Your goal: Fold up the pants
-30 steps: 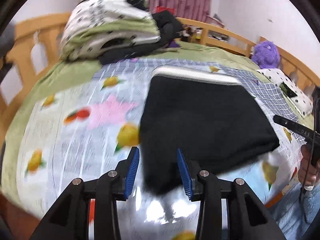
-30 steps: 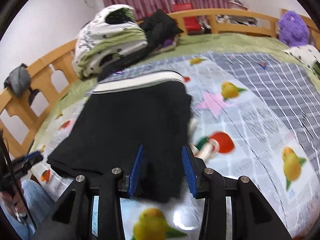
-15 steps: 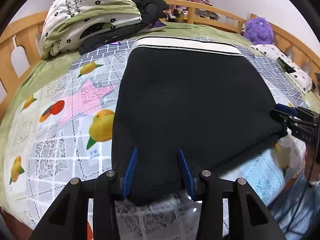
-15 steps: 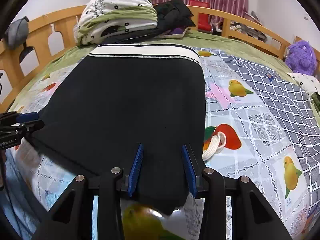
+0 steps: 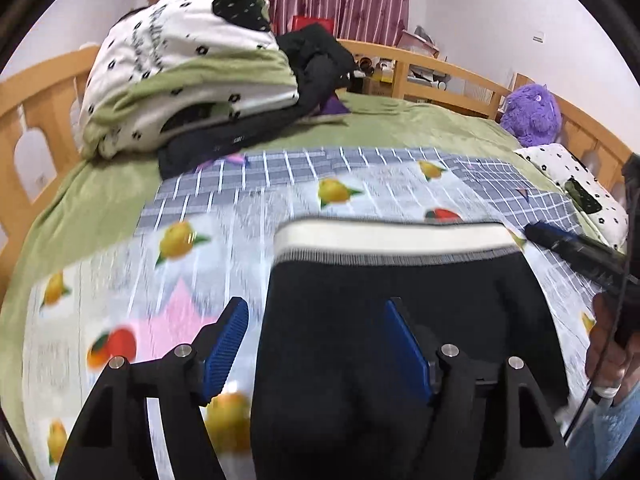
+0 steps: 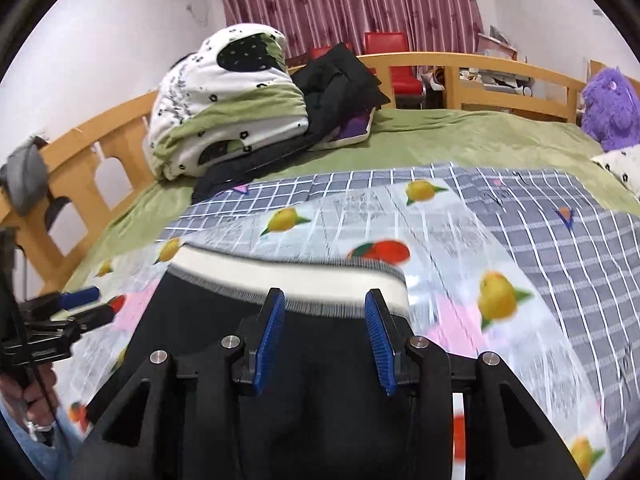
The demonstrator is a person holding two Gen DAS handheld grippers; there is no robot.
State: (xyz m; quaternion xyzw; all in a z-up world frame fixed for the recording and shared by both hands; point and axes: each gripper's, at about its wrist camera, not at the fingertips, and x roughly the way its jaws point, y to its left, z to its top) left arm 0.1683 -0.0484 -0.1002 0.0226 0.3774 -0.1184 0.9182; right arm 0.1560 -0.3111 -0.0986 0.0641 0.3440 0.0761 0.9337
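Pants [image 5: 404, 320] drawn nearer, both grippers opened wider

both claws [image 5: 316, 344] [image 6: 325, 334] apparently gaping apart.

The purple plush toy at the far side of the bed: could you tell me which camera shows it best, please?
The left wrist view shows the purple plush toy best: its whole rounded body sits by the wooden bed rail, well inside the frame. In the right wrist view it lies at the far right edge, partly cut off by the lens border.

Bright room, motion blur, fisheye vignette
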